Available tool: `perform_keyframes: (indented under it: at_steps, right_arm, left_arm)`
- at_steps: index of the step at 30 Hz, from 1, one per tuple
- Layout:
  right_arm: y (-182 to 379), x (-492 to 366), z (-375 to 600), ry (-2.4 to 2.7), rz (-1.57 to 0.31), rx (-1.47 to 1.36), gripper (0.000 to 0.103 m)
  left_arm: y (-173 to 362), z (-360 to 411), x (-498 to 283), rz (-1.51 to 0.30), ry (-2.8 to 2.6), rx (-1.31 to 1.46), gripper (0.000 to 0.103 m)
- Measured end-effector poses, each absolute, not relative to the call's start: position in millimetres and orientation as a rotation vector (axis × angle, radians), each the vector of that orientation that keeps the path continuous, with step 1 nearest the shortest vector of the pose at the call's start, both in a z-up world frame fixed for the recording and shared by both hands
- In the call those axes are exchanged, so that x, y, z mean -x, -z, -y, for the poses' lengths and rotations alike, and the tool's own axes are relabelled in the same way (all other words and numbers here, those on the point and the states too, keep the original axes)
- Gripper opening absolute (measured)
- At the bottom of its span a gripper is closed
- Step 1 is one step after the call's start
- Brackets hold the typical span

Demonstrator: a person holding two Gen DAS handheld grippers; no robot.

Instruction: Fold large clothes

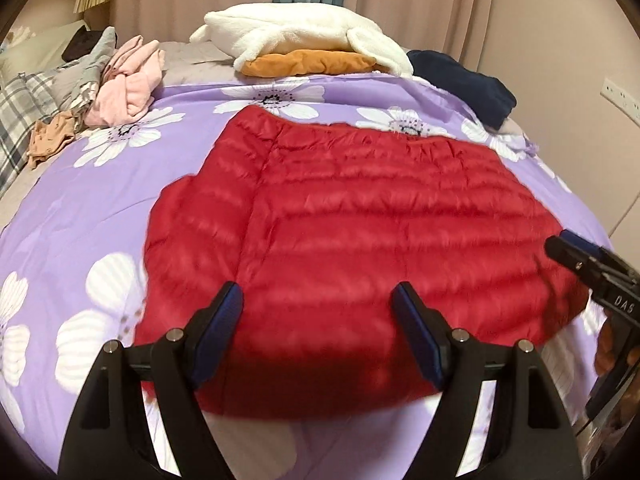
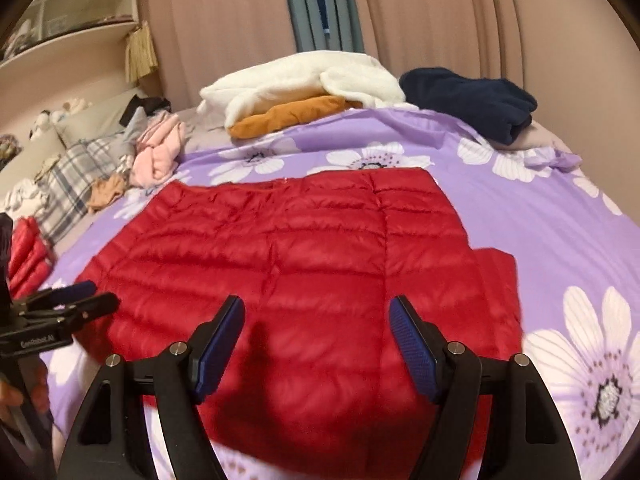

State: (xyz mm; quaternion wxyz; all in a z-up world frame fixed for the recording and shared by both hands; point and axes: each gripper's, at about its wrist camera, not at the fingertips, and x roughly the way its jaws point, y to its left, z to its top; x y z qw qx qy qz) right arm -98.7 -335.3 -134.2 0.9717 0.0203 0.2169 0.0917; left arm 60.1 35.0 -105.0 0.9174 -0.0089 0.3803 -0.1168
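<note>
A red quilted down jacket (image 1: 340, 216) lies flat on the purple flowered bedcover (image 1: 80, 200), its sleeves folded in. It also shows in the right wrist view (image 2: 300, 264). My left gripper (image 1: 318, 300) is open and empty, hovering above the jacket's near edge. My right gripper (image 2: 318, 312) is open and empty, also above the near edge. The right gripper shows at the right edge of the left wrist view (image 1: 576, 252). The left gripper shows at the left edge of the right wrist view (image 2: 84, 298).
At the far side of the bed lie a white fleece (image 1: 304, 32) over an orange garment (image 1: 312, 62), and a navy garment (image 1: 468, 84). A pink garment (image 1: 128, 84), plaid pillow (image 1: 24, 108) and tan cloth (image 1: 52, 138) lie at the left. Curtains (image 2: 420, 20) hang behind.
</note>
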Motion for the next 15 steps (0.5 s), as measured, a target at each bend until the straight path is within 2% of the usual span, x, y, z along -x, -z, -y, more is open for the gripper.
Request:
perform_keyframes:
  at_steps: [7,15]
  right_arm:
    - [173,80,331,-0.155,-0.512,-0.001,0.074]
    - [166,81,330,-0.154,-0.558,-0.013,0.075]
  left_arm:
    - [137,-31,-60,-0.834,0.242,-0.001,0.080]
    - [130,-40,-63,-0.872,0.258,0.074,0.079]
